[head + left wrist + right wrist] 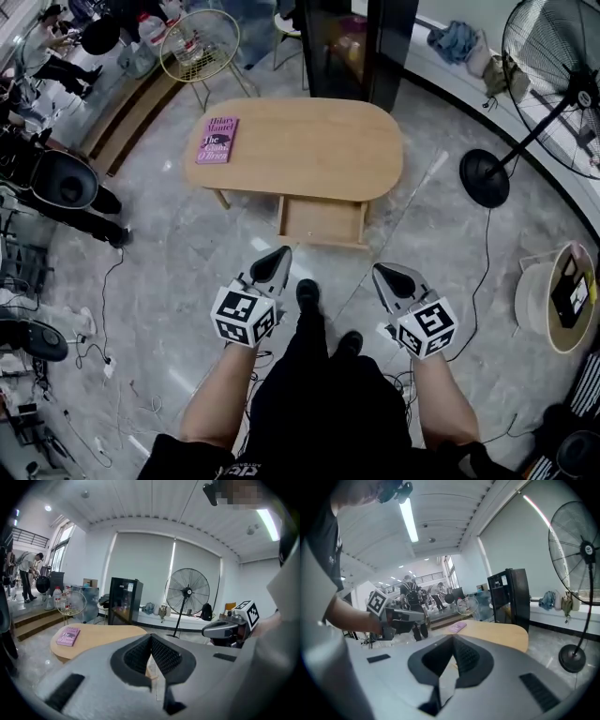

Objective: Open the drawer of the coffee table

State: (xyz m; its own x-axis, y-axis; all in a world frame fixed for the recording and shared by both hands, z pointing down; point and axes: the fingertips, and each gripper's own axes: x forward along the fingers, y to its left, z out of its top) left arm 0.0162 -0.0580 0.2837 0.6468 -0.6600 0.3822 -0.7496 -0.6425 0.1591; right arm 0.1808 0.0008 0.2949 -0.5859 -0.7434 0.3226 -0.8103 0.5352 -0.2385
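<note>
The oval wooden coffee table (309, 141) stands ahead of me, and its drawer (322, 222) is pulled out from the near side. A pink book (217, 139) lies on the table's left end. My left gripper (279, 255) and right gripper (382, 273) hang side by side in the air, well short of the drawer. Both are shut with nothing between the jaws. In the left gripper view the left gripper (151, 637) points over the table (103, 637) and book (68, 636), with the right gripper (229, 629) beside it. In the right gripper view the right gripper (453, 641) faces the table (499, 634).
A big floor fan (553, 94) stands at the right, its base (485, 177) on the marble floor and a cable trailing from it. A round wire side table (199, 45) and a black cabinet (356, 42) stand behind the coffee table. People and camera gear line the left side (56, 178).
</note>
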